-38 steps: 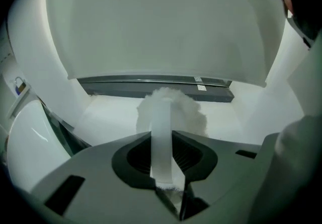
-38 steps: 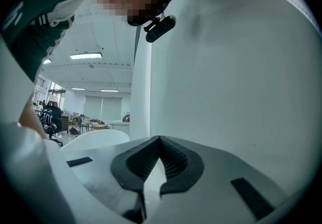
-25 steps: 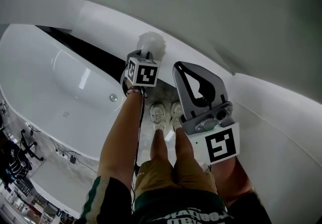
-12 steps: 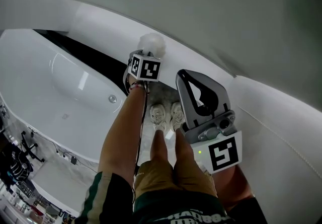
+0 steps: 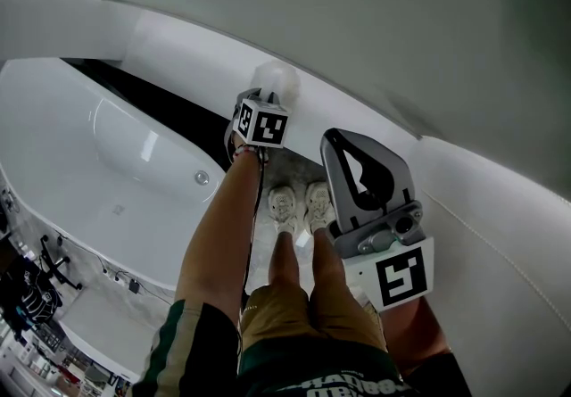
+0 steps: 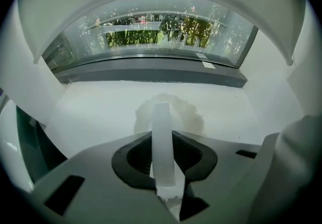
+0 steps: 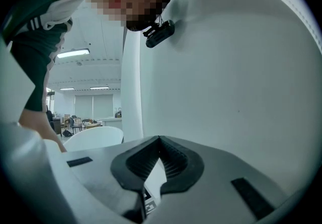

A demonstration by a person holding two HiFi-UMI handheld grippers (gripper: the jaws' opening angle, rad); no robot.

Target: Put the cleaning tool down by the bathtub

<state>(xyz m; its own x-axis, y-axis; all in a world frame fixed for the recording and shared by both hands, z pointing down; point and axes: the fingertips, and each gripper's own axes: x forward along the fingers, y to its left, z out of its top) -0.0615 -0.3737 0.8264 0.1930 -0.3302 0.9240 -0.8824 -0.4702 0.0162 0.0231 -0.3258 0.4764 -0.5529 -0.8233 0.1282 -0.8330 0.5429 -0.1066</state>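
Note:
The cleaning tool has a pale translucent handle (image 6: 162, 140) and a fluffy white head (image 5: 275, 79). My left gripper (image 6: 164, 170) points steeply down, shut on that handle. In the left gripper view the fluffy head (image 6: 173, 113) lies against the white ledge (image 6: 100, 112) and seems to touch it. In the head view the left gripper's marker cube (image 5: 261, 125) hides its jaws. The white bathtub (image 5: 107, 150) curves away on the left. My right gripper (image 5: 343, 142) hangs over the person's knees, shut, with nothing between its pads (image 7: 160, 140).
The person's legs and white shoes (image 5: 295, 205) stand on the pale floor between tub and curved white wall (image 5: 500, 208). A dark gap (image 5: 147, 94) runs along the tub's far rim. The tub's drain (image 5: 202, 177) shows. A window (image 6: 151, 29) lies beyond the ledge.
My left gripper has sunk with the tool, bringing the fluffy head down onto the white ledge beside the tub. The right gripper has barely shifted.

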